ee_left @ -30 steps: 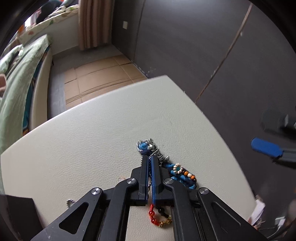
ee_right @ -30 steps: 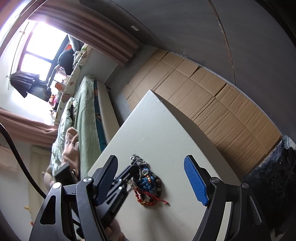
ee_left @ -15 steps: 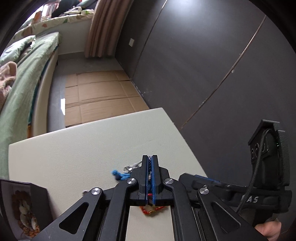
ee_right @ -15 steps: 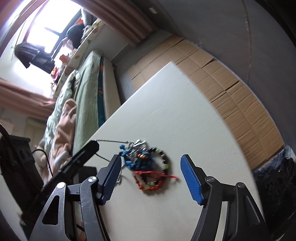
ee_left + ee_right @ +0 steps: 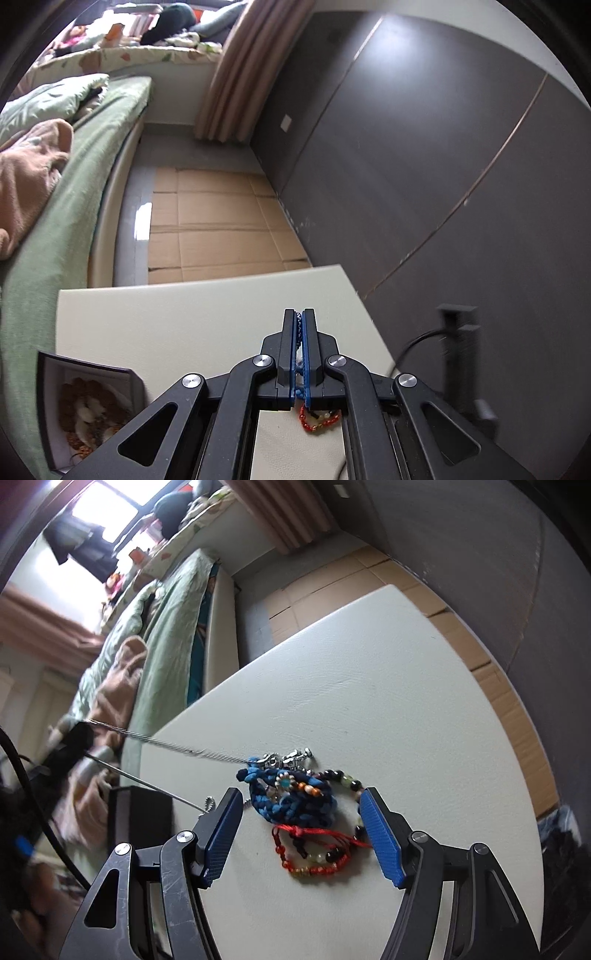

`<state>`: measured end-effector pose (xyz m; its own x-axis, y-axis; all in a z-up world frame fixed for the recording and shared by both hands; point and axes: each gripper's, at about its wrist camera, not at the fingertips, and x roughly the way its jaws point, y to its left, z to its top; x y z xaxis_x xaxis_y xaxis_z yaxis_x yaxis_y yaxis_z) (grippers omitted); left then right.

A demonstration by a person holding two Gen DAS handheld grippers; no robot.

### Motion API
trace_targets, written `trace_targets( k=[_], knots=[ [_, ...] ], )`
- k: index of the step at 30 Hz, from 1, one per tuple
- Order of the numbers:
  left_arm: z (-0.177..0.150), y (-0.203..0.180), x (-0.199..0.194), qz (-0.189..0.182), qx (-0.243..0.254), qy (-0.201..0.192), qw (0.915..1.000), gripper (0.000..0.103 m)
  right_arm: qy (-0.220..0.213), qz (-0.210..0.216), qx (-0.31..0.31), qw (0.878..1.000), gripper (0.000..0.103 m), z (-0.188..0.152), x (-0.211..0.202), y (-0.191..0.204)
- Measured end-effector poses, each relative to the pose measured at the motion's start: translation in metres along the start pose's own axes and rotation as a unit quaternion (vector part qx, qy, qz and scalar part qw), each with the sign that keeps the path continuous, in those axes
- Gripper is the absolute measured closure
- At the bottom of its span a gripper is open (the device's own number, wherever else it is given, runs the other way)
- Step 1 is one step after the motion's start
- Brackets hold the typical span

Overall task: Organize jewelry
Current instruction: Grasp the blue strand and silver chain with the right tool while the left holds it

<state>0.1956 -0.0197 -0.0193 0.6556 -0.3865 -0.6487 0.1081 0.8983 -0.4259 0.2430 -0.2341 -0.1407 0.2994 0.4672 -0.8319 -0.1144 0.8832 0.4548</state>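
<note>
A tangle of jewelry lies on the cream table [image 5: 369, 686]: a blue braided bracelet [image 5: 291, 801], a red bead bracelet [image 5: 317, 864] and a dark bead strand [image 5: 343, 779]. A silver chain [image 5: 159, 742] is stretched taut from the tangle up to the left, where my left gripper is blurred. My left gripper [image 5: 300, 321] is shut on the chain; a red bracelet [image 5: 317, 421] shows below its fingers. My right gripper [image 5: 299, 819] is open, straddling the tangle just above the table.
An open black jewelry box [image 5: 85, 406] with beads inside stands at the table's near left; its dark side shows in the right wrist view [image 5: 140, 812]. A bed [image 5: 55, 177], cardboard floor [image 5: 214, 229] and dark wall [image 5: 424, 166] surround the table.
My left gripper has lifted up and away to the left, pulling the silver chain taut out of the tangle. My right gripper has come down closer around the tangle.
</note>
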Motion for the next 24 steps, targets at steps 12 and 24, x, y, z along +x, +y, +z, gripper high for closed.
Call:
trace_targets(
  k=[12, 24],
  knots=[
    [0.014, -0.003, -0.052, -0.019, -0.011, -0.065, 0.9977, 0.101, 0.01, -0.012, -0.028, 0.999, 0.093, -0.004, 0.007, 0.008],
    [0.04, -0.041, -0.095, 0.0, 0.04, -0.115, 0.9925, 0.101, -0.058, 0.041, -0.021, 0.997, 0.093, -0.002, -0.047, 0.016]
  ],
)
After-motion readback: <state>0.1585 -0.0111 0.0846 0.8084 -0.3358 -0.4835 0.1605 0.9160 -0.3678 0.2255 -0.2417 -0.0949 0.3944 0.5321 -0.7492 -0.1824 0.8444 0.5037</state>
